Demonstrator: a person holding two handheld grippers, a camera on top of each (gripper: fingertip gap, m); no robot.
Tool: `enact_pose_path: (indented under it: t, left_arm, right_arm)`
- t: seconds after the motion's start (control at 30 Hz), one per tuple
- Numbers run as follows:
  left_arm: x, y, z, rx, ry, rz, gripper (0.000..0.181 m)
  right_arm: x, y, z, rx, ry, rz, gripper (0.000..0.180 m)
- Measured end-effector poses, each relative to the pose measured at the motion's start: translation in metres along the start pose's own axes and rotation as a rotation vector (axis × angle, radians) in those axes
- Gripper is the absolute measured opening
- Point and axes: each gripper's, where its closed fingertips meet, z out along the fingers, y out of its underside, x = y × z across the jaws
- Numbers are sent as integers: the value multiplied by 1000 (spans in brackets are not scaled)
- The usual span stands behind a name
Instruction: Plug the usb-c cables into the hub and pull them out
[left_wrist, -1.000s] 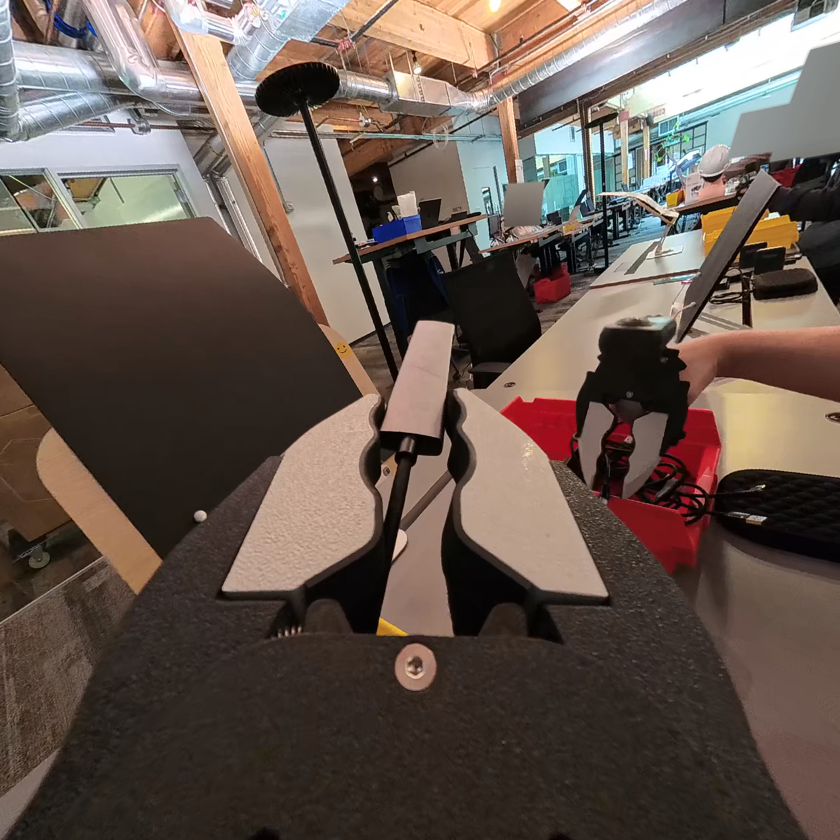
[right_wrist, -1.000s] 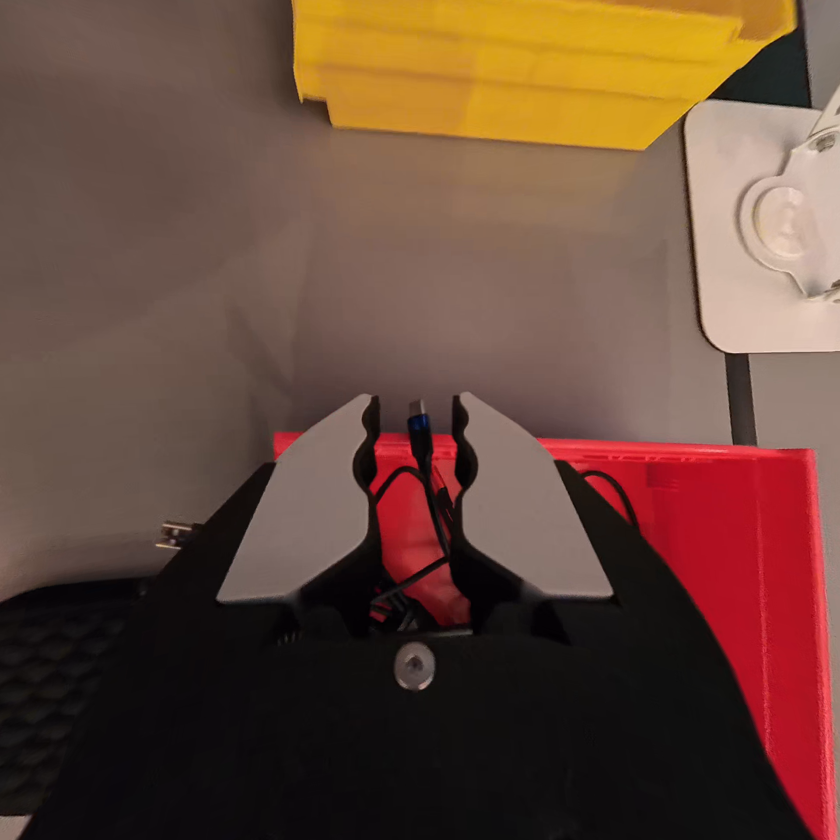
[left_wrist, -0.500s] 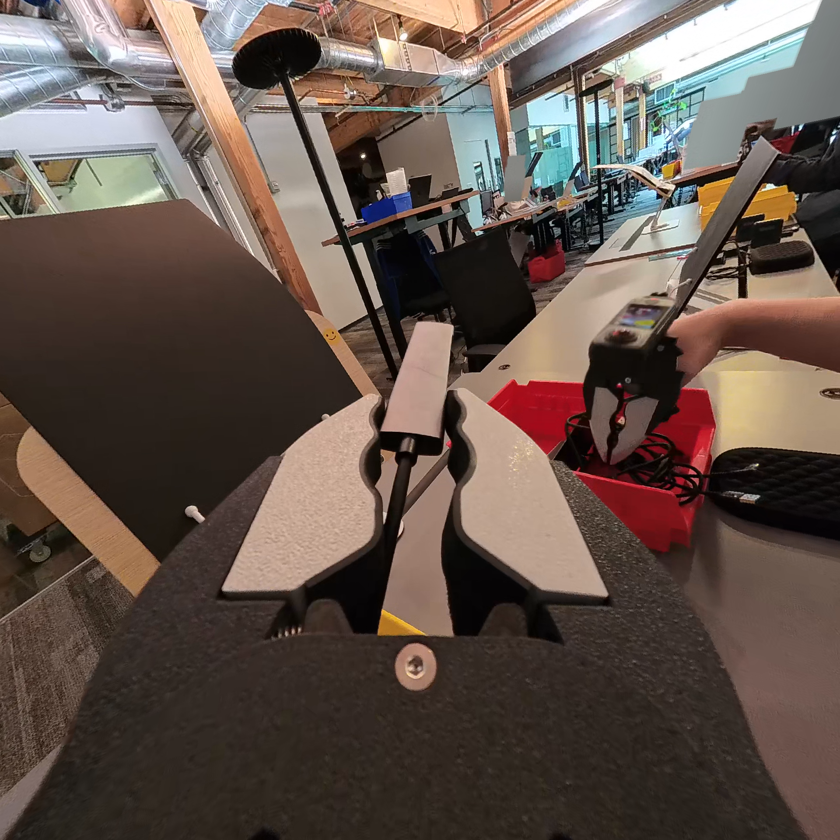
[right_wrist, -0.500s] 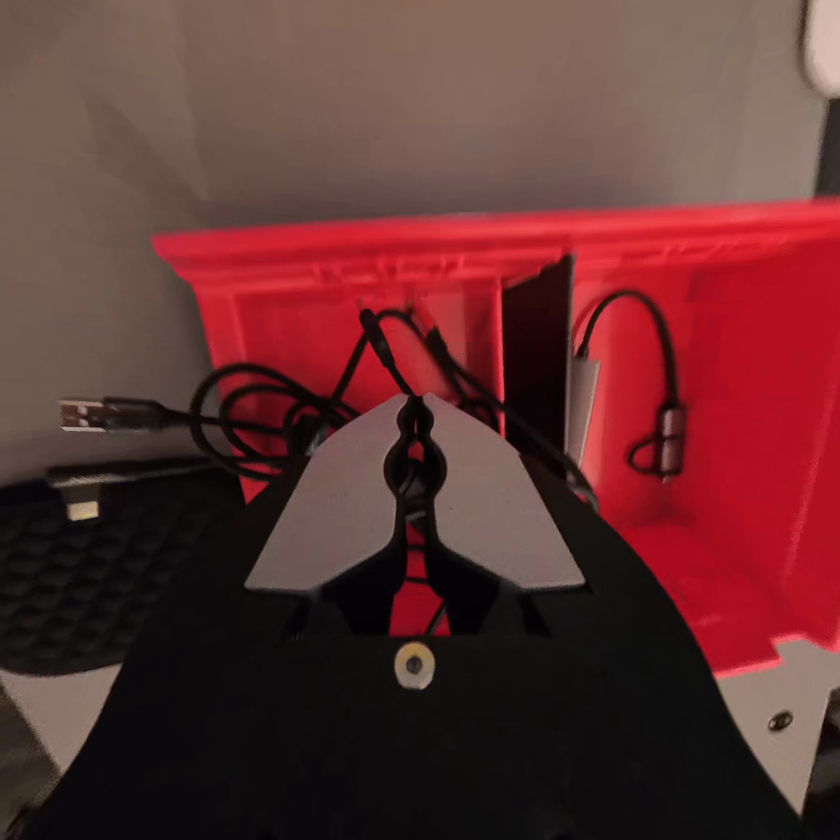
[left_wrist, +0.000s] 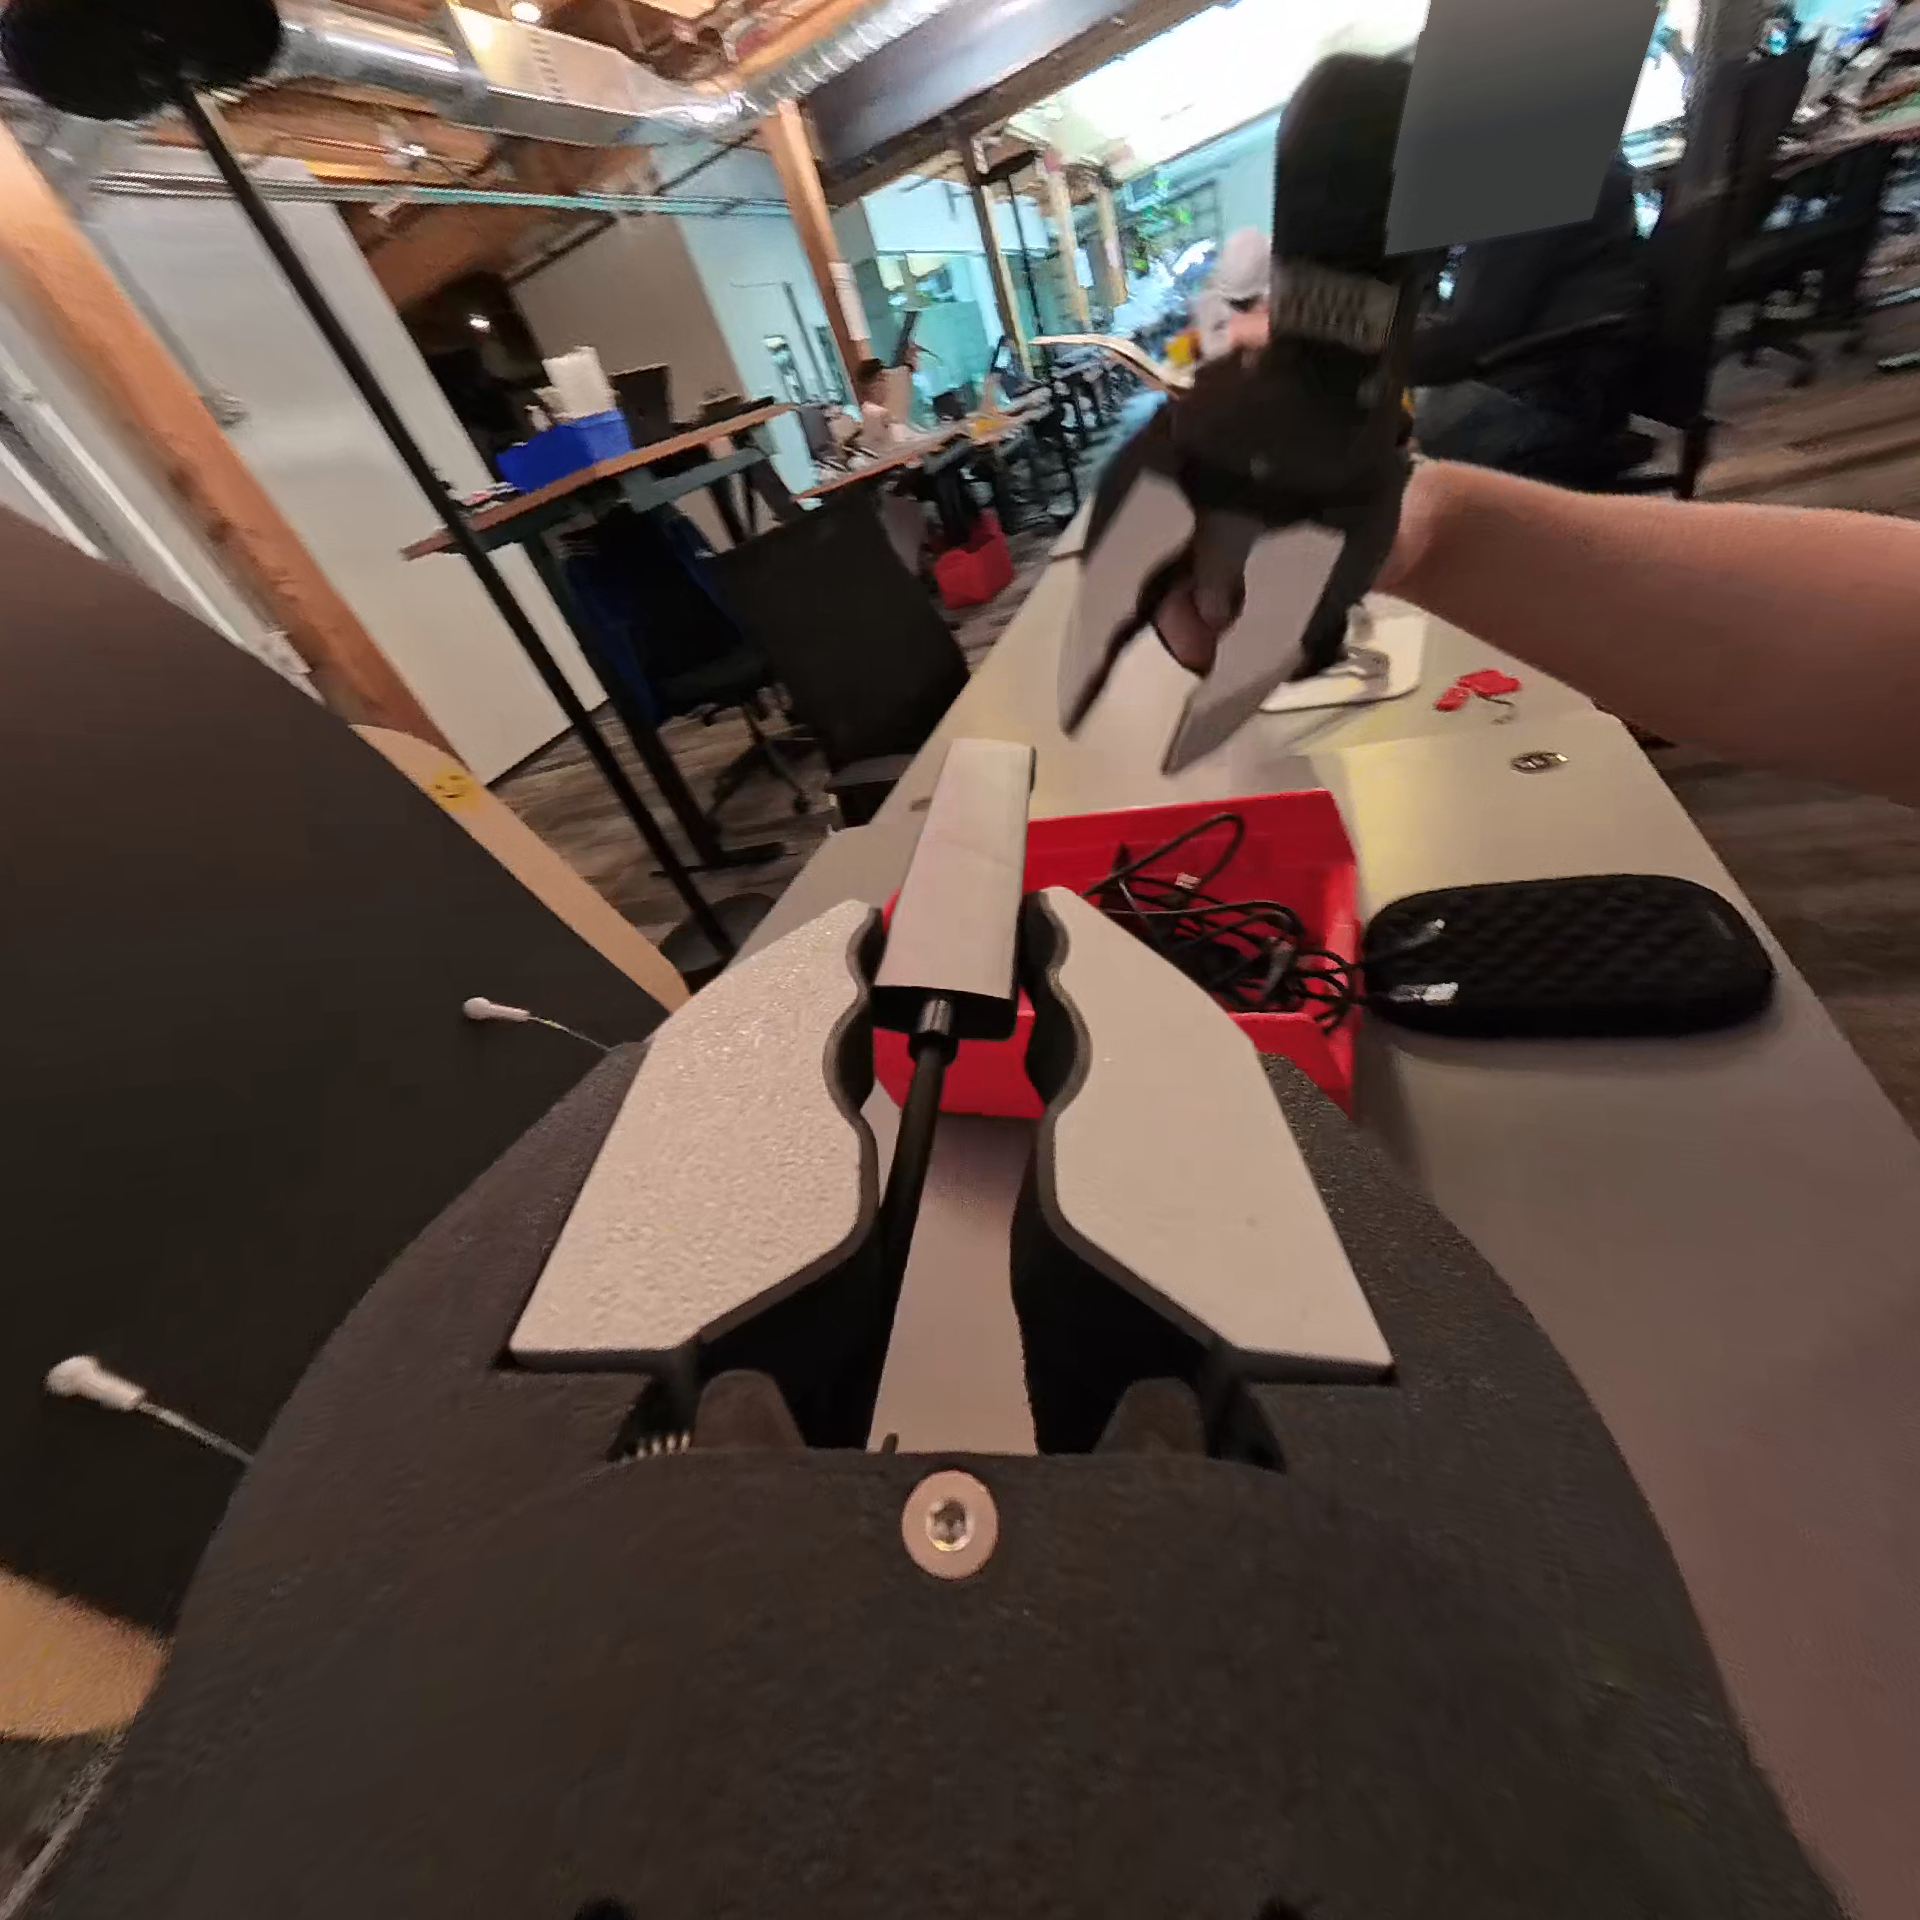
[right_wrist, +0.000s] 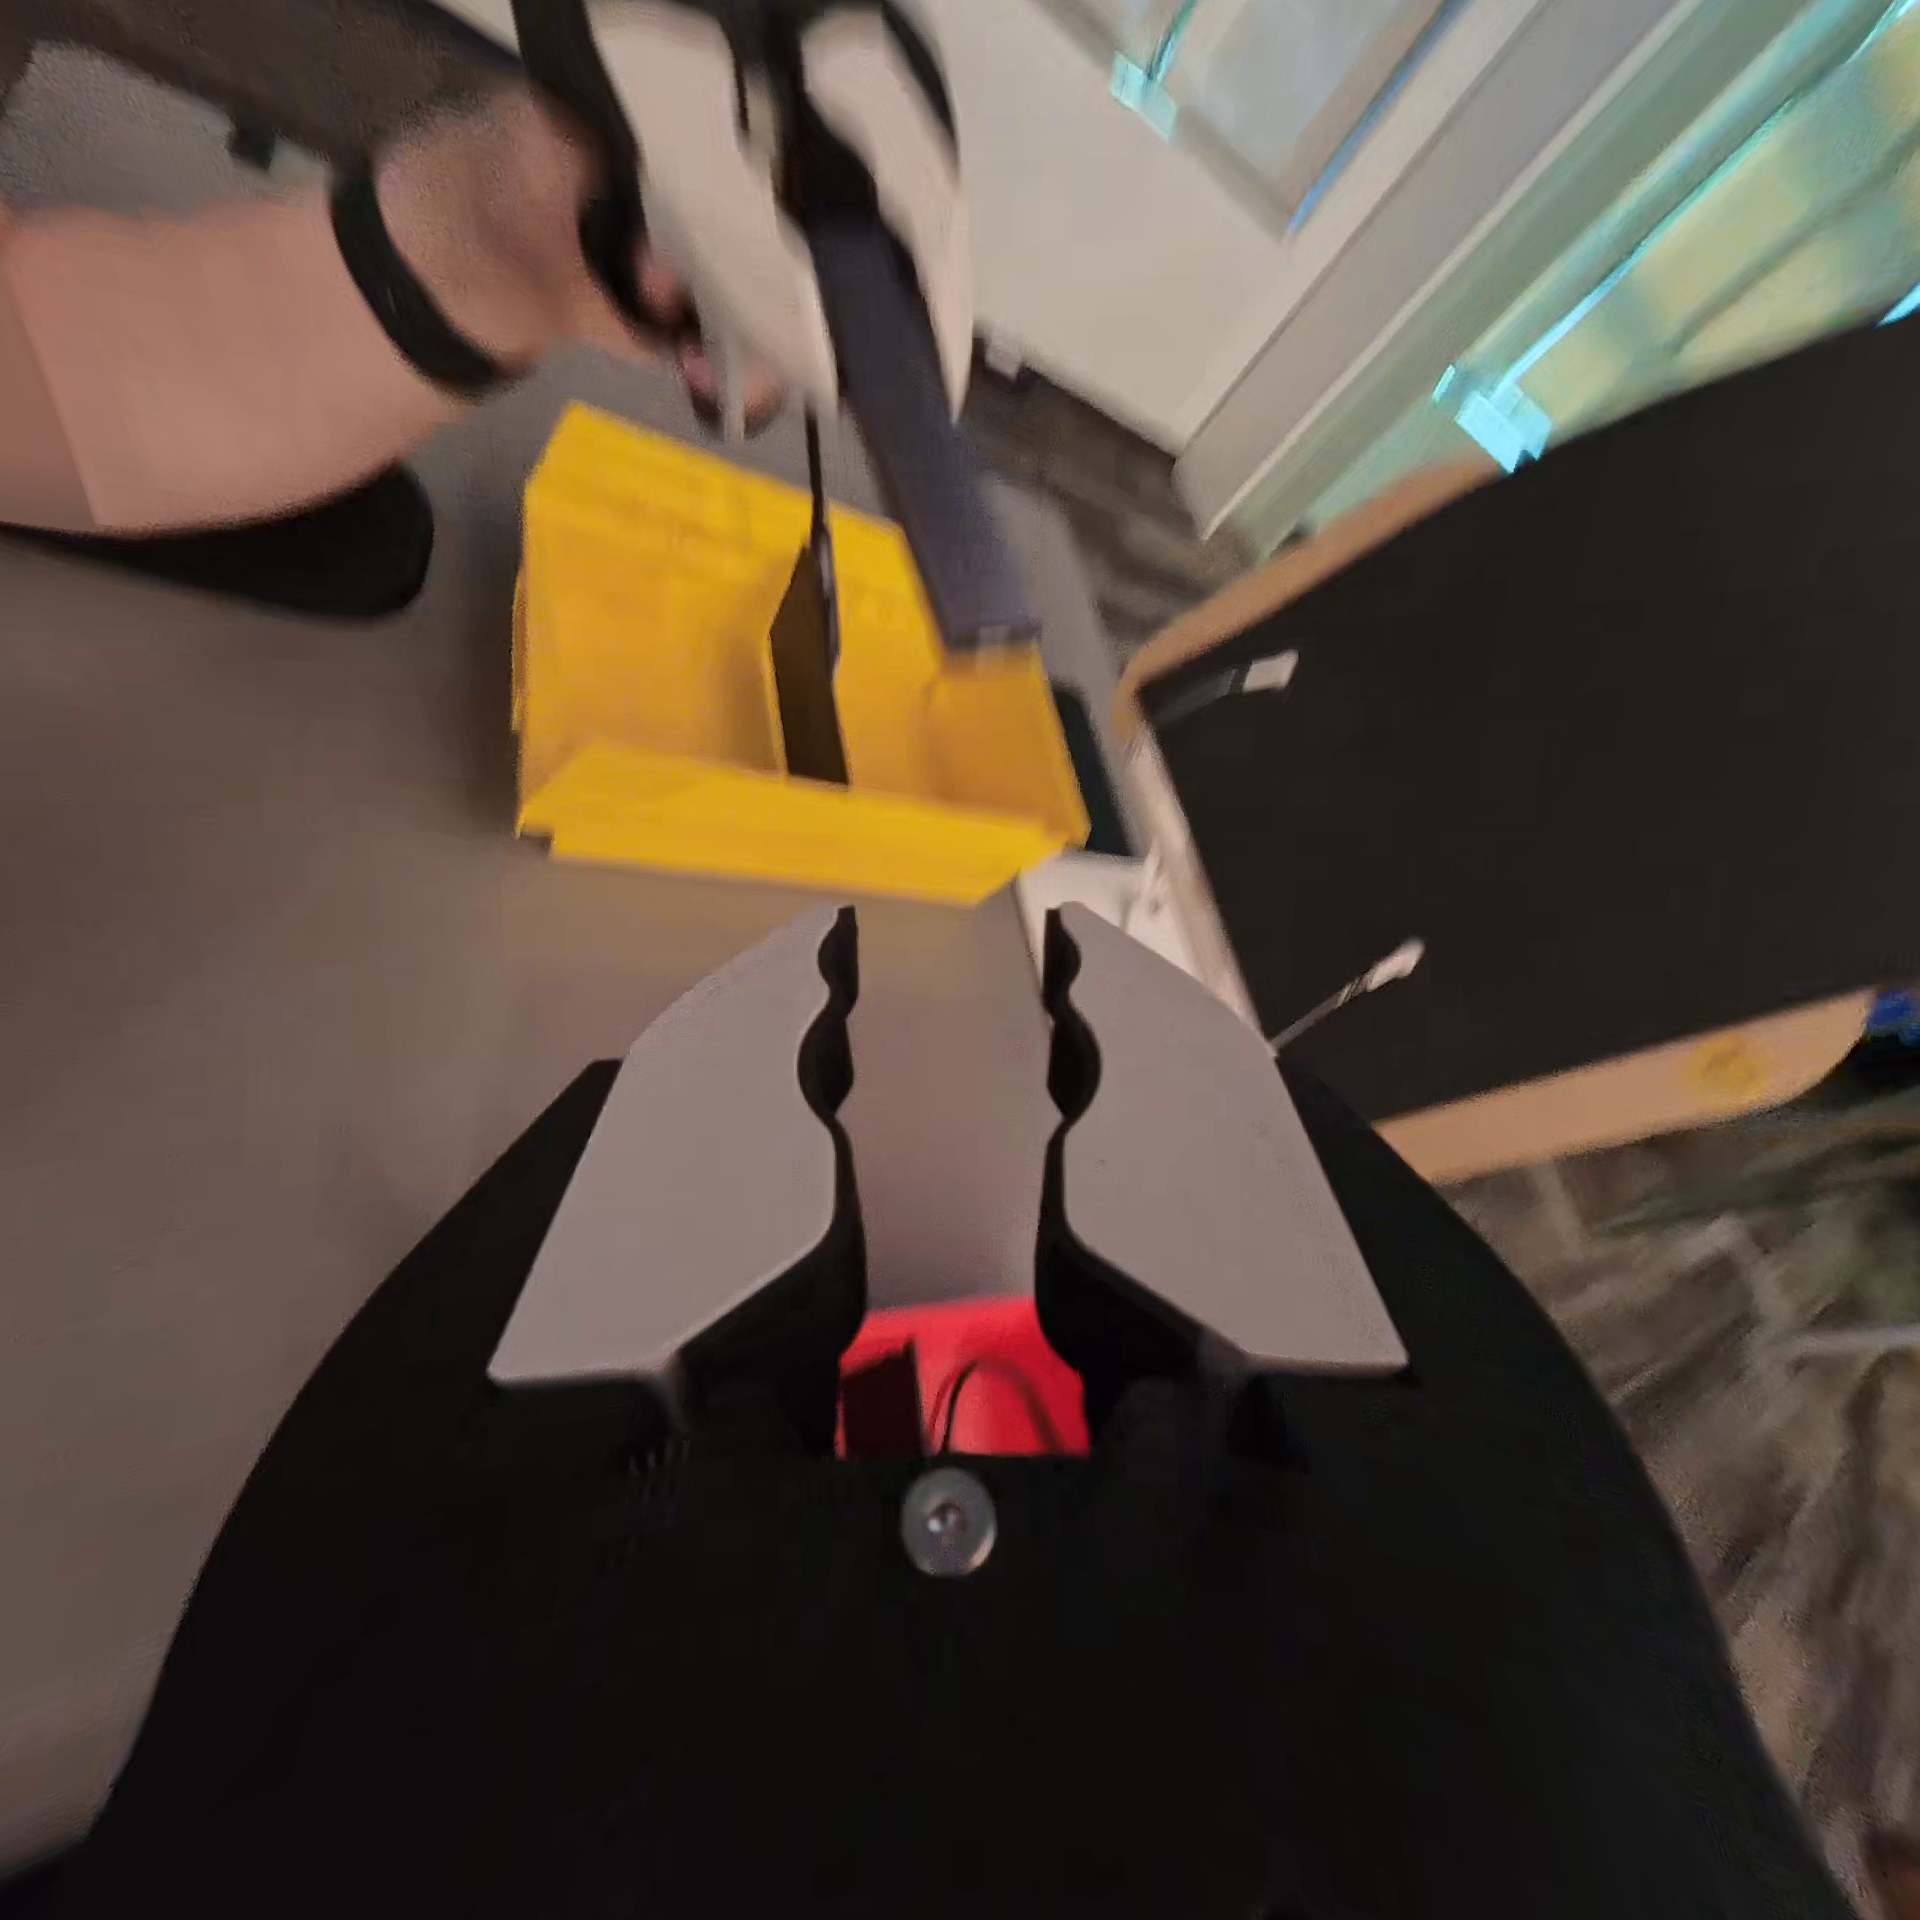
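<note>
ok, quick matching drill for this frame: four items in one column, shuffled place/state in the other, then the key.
Items:
1. hub
2. right gripper
3. cables
4. black pad

States:
A. lying on the table beside the red bin
B. tangled inside the red bin
C. clamped in the left gripper
D. open and empty, raised above the table

Pairs: 1-C, 2-D, 3-B, 4-A

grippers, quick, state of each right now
left gripper: closed on the hub, a grey bar.
right gripper: open, nothing between its fingers.
</note>
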Motion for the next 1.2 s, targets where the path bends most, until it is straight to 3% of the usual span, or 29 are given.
enact_pose_path:
  t: [0.13,0.27,0.33,0.43,0.5,0.6,0.77,0.97,1.2]
  left_arm:
    - [16,7,10,-54,50,76,24]
    - [33,10,17,-83,95,138,24]
    - [38,10,20,-88,106,135,24]
    - [38,15,21,-103,121,116,24]
    - [33,14,17,-95,108,96,36]
    - [18,5,-3,-48,54,51,53]
    - [-4,-3,-32,-21,-17,-37,47]
    - [-11,-7,-36,-7,-51,-108,44]
    - [-11,3,-27,-65,-56,-98,43]
  right_arm:
    - [-18,-47,28,93,-28,-65,44]
    - [-30,-44,60,13,-119,15,42]
    - [-37,-37,68,-47,-177,20,25]
    - [-37,-32,68,-73,-201,52,25]
    - [-33,-25,64,-87,-199,81,24]
    - [-17,-4,48,-125,-160,90,24]
    - [32,39,-8,-183,-44,150,24]
    - [88,119,-84,-311,91,306,24]
    - [89,202,-71,-483,6,398,24]
